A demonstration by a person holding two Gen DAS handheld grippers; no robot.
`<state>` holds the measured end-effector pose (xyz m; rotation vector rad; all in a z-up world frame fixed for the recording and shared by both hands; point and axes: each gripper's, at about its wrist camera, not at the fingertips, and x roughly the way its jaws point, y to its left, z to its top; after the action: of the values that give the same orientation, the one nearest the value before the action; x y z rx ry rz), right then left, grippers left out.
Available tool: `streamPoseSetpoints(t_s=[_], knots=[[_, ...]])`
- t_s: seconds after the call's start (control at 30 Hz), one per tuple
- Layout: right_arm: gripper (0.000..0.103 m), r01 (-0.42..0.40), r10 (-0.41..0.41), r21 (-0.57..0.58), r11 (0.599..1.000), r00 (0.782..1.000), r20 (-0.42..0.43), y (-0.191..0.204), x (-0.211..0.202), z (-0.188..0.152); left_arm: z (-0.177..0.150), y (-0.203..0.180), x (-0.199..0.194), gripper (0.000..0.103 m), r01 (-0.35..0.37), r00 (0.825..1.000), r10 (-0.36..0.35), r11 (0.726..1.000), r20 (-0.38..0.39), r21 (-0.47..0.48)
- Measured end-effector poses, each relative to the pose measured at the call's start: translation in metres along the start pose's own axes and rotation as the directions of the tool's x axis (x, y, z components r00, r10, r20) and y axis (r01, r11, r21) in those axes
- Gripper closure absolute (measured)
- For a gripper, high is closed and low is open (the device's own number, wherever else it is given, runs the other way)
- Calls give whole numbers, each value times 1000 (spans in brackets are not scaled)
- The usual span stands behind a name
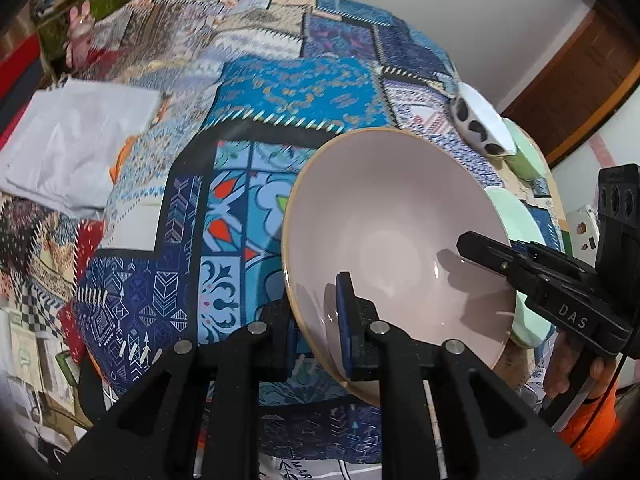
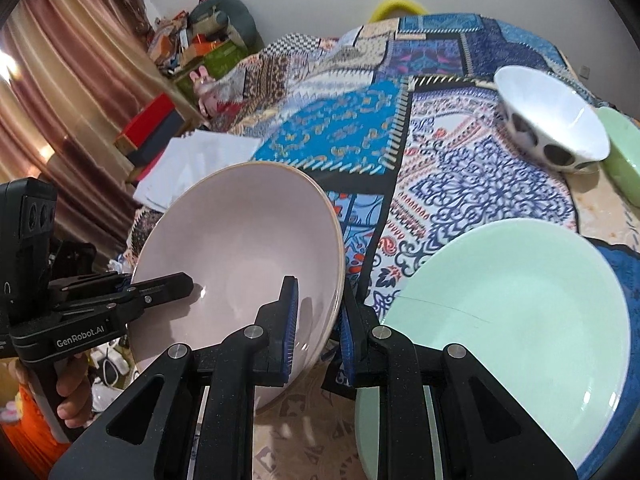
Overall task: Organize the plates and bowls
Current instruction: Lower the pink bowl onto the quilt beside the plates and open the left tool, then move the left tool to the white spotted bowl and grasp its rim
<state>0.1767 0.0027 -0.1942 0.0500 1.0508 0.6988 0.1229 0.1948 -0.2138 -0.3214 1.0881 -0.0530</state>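
A pale pink bowl (image 1: pixel 392 232) (image 2: pixel 240 248) with a tan rim hangs tilted over the patterned tablecloth, held from two sides. My left gripper (image 1: pixel 318 320) is shut on its near rim, one pad inside the bowl and one outside. In the right wrist view my right gripper (image 2: pixel 318 324) is shut on the opposite rim in the same way. Each view also shows the other gripper: the right one (image 1: pixel 500 256) at the bowl's right edge, the left one (image 2: pixel 136 284) at its left edge. A mint green plate (image 2: pixel 520 312) (image 1: pixel 516 216) lies just beside the bowl.
A white bowl with black spots (image 2: pixel 560 128) (image 1: pixel 480 120) stands farther back, next to another green dish (image 2: pixel 620 152) (image 1: pixel 524 156). White paper (image 1: pixel 72 136) (image 2: pixel 200 160) lies at the cloth's left side. Boxes and clutter sit beyond the table by a curtain (image 2: pixel 60 100).
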Motion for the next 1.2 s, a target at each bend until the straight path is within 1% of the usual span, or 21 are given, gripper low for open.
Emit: streamPoseSetpoints(t_s=[0.27, 0.4, 0.5, 0.63, 0.67, 0.73, 0.87, 0.97, 1.1, 1.2], knots=[[86, 3, -3, -9, 1000, 1000, -30, 4, 13, -4, -2, 8, 8, 87, -9, 1000, 9, 1000, -14, -14], [86, 25, -26, -32, 999, 999, -27, 7, 16, -4, -5, 3, 10, 87, -38, 999, 38, 999, -5, 12], [83, 26, -27, -34, 999, 999, -23, 6, 14, -5, -7, 1, 9, 87, -45, 999, 45, 999, -6, 27], [83, 38, -39, -29, 999, 999, -4, 1, 3, -5, -5, -2, 4, 87, -91, 996, 91, 995, 8, 38], [81, 37, -37, -22, 999, 999, 1, -1, -2, -4, -4, -3, 1, 86, -101, 995, 100, 994, 13, 38], [78, 42, -41, -13, 999, 999, 12, -6, -9, -4, -3, -2, -4, 83, -113, 993, 112, 993, 22, 32], [75, 55, -55, -6, 998, 997, 48, -14, -29, -2, 1, -7, -22, 81, -139, 988, 136, 990, 66, 37], [72, 74, -74, -8, 997, 994, 85, -20, -45, 0, 7, -16, -35, 74, -138, 986, 134, 990, 100, 37], [70, 98, -98, 6, 995, 986, 138, -31, -68, 3, 19, -39, -51, 60, -127, 979, 116, 990, 166, 55], [67, 115, -116, 11, 993, 979, 170, -41, -83, 6, 32, -62, -60, 56, -117, 973, 98, 990, 209, 80]])
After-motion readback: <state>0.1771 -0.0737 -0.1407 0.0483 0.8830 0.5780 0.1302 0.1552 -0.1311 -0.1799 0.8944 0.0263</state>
